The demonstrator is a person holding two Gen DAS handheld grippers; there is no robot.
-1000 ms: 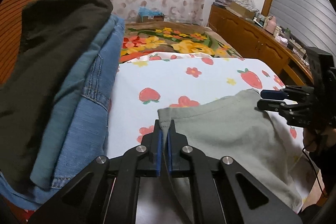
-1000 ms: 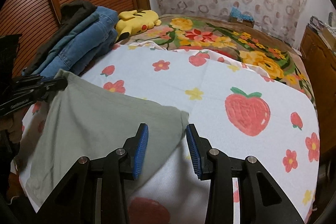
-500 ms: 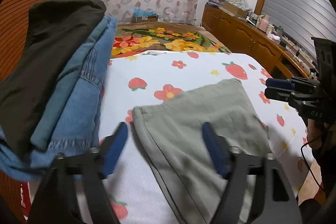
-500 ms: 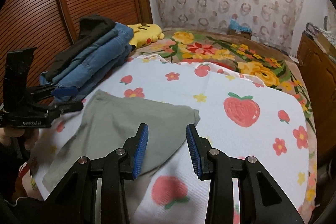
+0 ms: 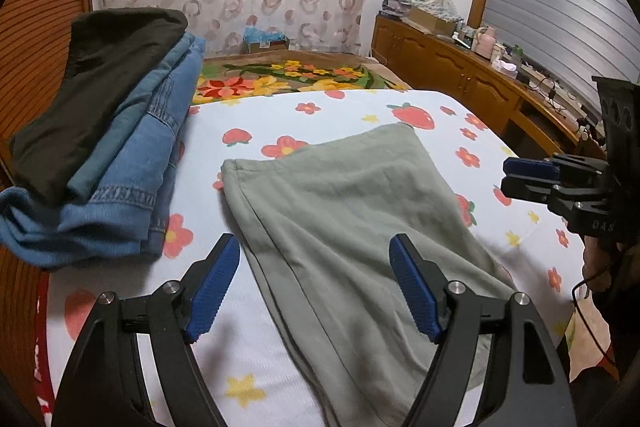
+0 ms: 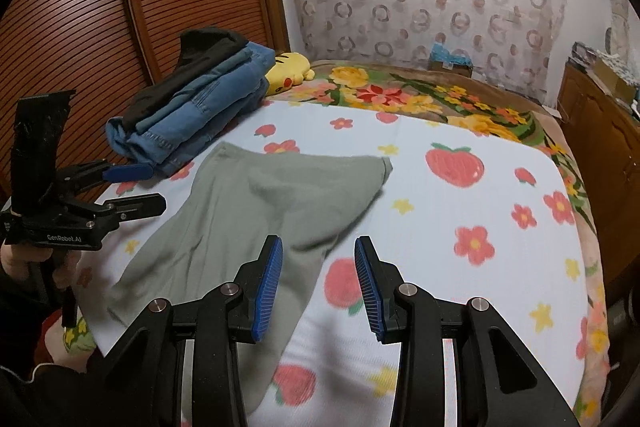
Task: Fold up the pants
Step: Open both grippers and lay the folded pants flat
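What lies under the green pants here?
The green pants lie flat on the strawberry-print sheet, which shows all round them. Whatever is beneath the fabric itself is covered.

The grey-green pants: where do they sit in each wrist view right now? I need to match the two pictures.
Left wrist view: the grey-green pants fill the centre and lower right, running from between the open left gripper up toward mid-frame.
Right wrist view: the grey-green pants lie centre-left, reaching down past the open right gripper.
Shared landmark: the stack of folded jeans, beside the pants' far corner.
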